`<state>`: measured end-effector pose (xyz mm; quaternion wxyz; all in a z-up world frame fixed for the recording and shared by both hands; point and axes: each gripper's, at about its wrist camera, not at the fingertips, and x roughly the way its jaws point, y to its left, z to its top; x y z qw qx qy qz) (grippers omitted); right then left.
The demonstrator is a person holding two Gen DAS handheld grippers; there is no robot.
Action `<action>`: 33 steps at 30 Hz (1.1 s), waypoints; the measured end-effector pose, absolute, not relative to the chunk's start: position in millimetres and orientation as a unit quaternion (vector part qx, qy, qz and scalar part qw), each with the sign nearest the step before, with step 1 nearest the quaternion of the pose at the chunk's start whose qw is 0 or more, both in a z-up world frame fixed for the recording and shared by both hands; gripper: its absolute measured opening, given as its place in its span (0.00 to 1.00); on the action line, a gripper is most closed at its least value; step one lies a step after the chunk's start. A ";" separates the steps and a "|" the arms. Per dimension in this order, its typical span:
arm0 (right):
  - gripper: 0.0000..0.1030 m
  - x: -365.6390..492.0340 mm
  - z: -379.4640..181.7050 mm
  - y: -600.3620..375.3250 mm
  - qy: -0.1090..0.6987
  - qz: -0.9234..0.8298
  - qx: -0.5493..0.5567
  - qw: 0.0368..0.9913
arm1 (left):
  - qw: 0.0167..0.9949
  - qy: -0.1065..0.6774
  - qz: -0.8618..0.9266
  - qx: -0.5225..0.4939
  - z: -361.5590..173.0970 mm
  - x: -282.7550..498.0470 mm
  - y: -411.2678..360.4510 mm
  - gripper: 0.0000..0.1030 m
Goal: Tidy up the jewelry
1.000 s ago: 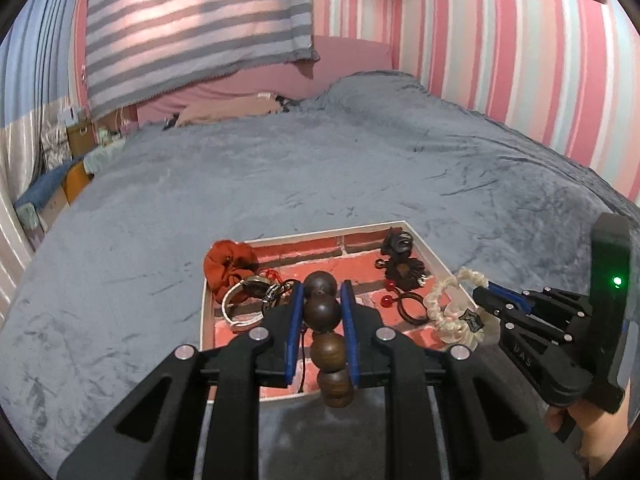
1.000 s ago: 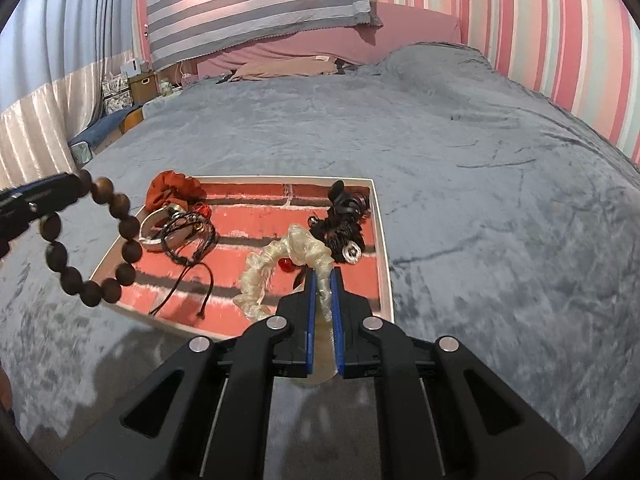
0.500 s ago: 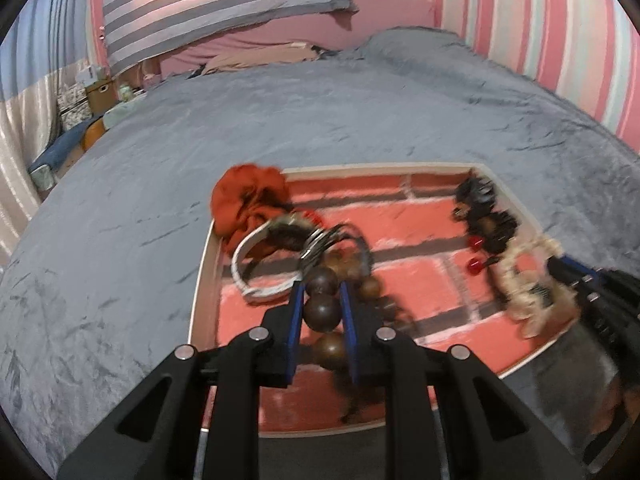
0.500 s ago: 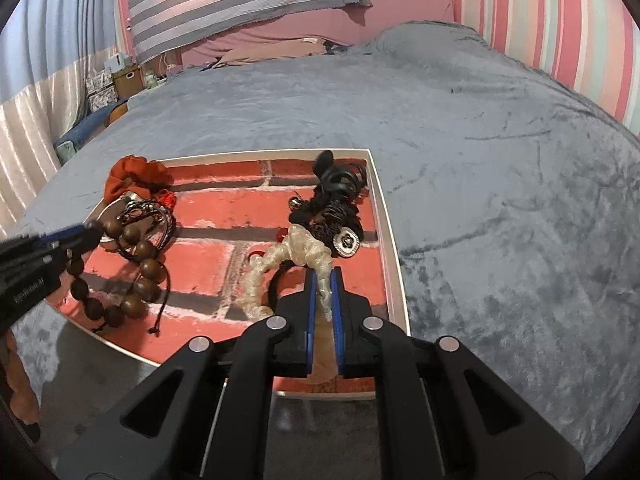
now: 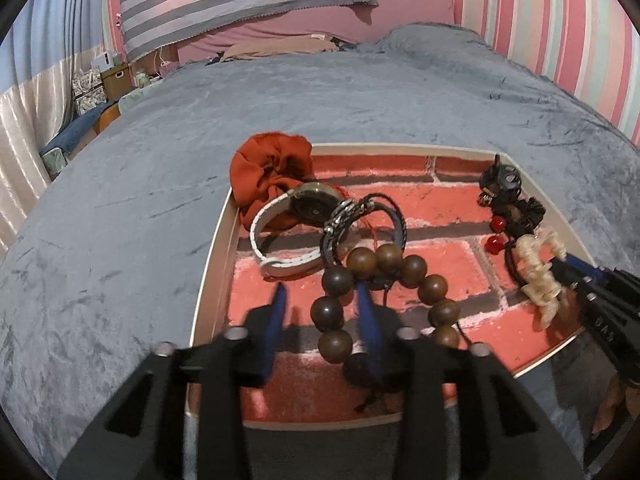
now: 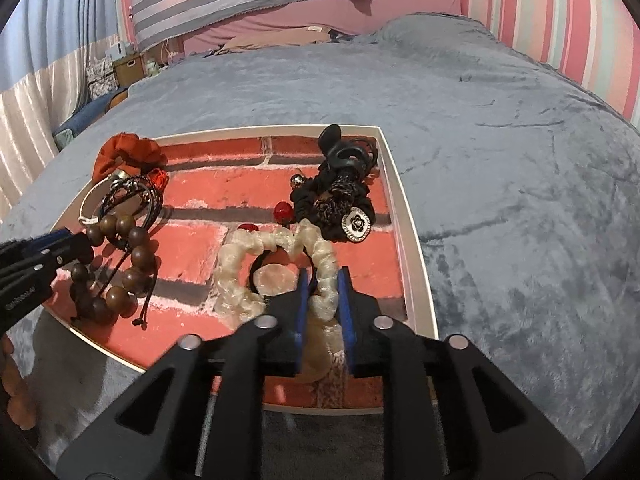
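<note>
A brick-patterned tray lies on a grey bed. A brown wooden bead bracelet rests on the tray's near left part. My left gripper is low over it and its jaws are opening. One run of beads sits between the fingers, with a gap on the left side. A cream scrunchie lies on the tray's right part. My right gripper is opening too, and a loop of the scrunchie sits loosely between its blue pads.
The tray also holds an orange scrunchie, a white-strapped watch, dark cord bracelets, black hair ties and red beads. The grey blanket spreads all round the tray. Pillows and a striped wall lie beyond.
Both grippers came down onto the tray. The bead bracelet and the cream scrunchie, hanging in shut jaws before, now lie on the tray with the jaws parted.
</note>
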<state>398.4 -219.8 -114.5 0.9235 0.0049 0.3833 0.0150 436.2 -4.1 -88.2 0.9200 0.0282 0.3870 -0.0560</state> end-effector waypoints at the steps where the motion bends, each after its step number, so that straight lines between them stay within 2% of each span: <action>1: 0.29 398.1 -113.8 -219.7 0.383 0.015 0.003 0.924 | 0.921 0.384 -0.056 0.028 -85.2 434.1 -4.8 0.43; 2: 0.33 397.4 -112.3 -219.8 0.382 0.016 0.001 0.924 | 0.922 0.382 -0.056 0.028 -81.9 431.8 -4.9 0.44; 3: 0.41 395.3 -109.3 -220.5 0.379 0.018 0.001 0.925 | 0.923 0.378 -0.058 0.027 -77.2 428.6 -4.9 0.45; 4: 0.49 392.1 -105.2 -221.4 0.374 0.022 0.004 0.927 | 0.925 0.375 -0.058 0.025 -72.7 425.6 -4.2 0.49; 5: 0.53 388.7 -100.9 -222.4 0.370 0.022 0.005 0.929 | 0.927 0.370 -0.057 0.020 -66.8 421.3 -2.8 0.55; 7: 0.69 379.2 -90.9 -223.2 0.359 0.024 0.006 0.933 | 0.931 0.360 -0.056 0.014 -55.2 411.6 0.5 0.60; 10: 0.87 357.5 -75.9 -221.6 0.340 0.029 0.000 0.940 | 0.938 0.342 -0.048 0.007 -38.3 391.3 7.0 0.81; 13: 0.95 334.3 -64.4 -219.7 0.325 0.032 -0.005 0.945 | 0.946 0.321 -0.050 0.004 -24.1 363.6 13.6 0.89; 20: 0.96 265.3 -45.8 -213.2 0.296 0.040 -0.003 0.954 | 0.960 0.277 -0.027 0.014 -9.7 288.3 24.1 0.95; 33: 0.96 145.3 -22.4 -190.8 0.243 0.029 -0.027 0.969 | 0.968 0.249 -0.011 0.024 -5.0 178.5 16.8 0.95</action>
